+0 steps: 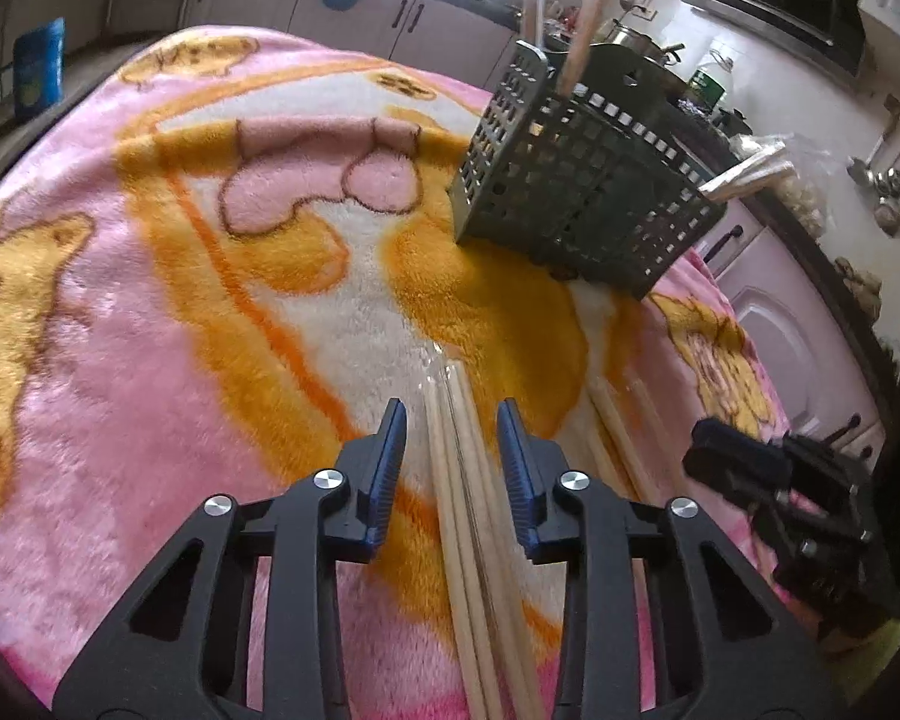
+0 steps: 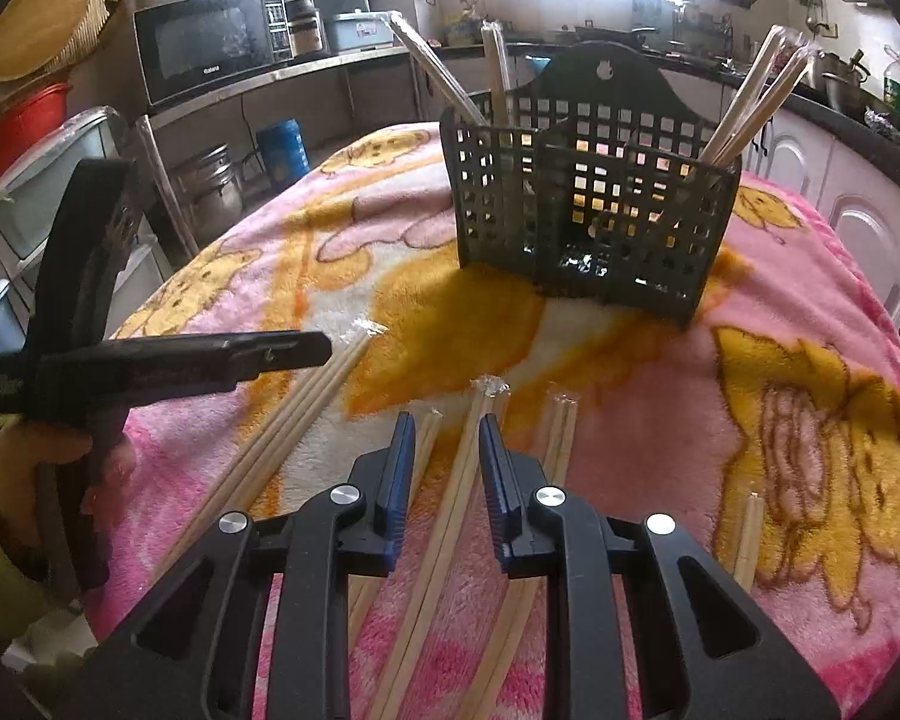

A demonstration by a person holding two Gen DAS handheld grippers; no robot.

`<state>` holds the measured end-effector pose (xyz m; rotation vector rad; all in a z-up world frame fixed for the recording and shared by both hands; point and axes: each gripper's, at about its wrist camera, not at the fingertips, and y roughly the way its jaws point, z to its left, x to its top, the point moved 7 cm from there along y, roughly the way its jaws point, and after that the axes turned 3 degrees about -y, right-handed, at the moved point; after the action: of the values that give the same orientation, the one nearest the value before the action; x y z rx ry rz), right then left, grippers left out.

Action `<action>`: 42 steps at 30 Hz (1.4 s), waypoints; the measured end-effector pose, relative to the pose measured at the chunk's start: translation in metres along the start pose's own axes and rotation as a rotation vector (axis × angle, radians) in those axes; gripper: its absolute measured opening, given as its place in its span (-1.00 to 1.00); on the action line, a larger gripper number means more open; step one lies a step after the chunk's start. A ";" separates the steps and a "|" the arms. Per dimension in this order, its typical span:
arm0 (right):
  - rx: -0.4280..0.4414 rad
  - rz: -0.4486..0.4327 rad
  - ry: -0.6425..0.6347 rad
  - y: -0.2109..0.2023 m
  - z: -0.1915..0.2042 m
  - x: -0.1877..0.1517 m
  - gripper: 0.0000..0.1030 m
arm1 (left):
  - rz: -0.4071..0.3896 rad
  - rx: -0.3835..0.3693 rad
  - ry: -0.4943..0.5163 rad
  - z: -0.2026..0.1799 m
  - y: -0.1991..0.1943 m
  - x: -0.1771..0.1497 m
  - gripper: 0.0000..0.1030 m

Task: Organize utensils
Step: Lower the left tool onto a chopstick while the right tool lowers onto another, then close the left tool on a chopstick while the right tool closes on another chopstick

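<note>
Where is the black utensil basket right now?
The black utensil basket stands upright on the pink blanket, ahead of both open grippers in each view, beyond the wrapped chopsticks lying on the blanket.

blanket [image 2: 660, 372]: fluffy, matt cloth
chopsticks [image 2: 450, 516]: pale wood, glossy clear wrappers
basket [image 2: 582, 210]: dark perforated plastic
fingers [image 1: 390, 468]: ribbed blue pads

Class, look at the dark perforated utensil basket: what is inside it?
The basket holds wrapped chopsticks leaning from its right end and more from its left. Their lower ends and the basket floor are mostly hidden by its walls.
</note>
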<state>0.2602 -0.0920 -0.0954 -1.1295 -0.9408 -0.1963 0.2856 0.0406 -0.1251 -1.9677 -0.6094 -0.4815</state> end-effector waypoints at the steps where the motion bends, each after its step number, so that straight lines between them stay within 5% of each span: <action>1: 0.001 0.004 0.001 0.002 0.000 0.000 -0.58 | 0.004 -0.003 -0.008 0.001 0.002 0.001 -0.61; 15: 0.010 0.092 0.041 0.032 -0.007 0.005 -0.59 | 0.100 -0.101 -0.156 0.015 0.031 0.017 -0.87; 29: 0.022 0.194 0.083 0.061 -0.014 0.015 -0.59 | 0.088 -0.130 -0.172 0.025 0.018 0.028 -0.92; 32: 0.020 0.194 0.095 0.064 -0.015 0.015 -0.76 | 0.093 -0.126 -0.187 0.031 0.020 0.028 -0.91; 42: 0.021 0.153 0.070 0.055 -0.012 0.027 -0.78 | 0.107 -0.152 -0.207 0.041 0.019 0.024 -0.91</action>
<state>0.3150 -0.0686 -0.1146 -1.1626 -0.7890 -0.1008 0.3193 0.0750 -0.1420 -2.2001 -0.6069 -0.2659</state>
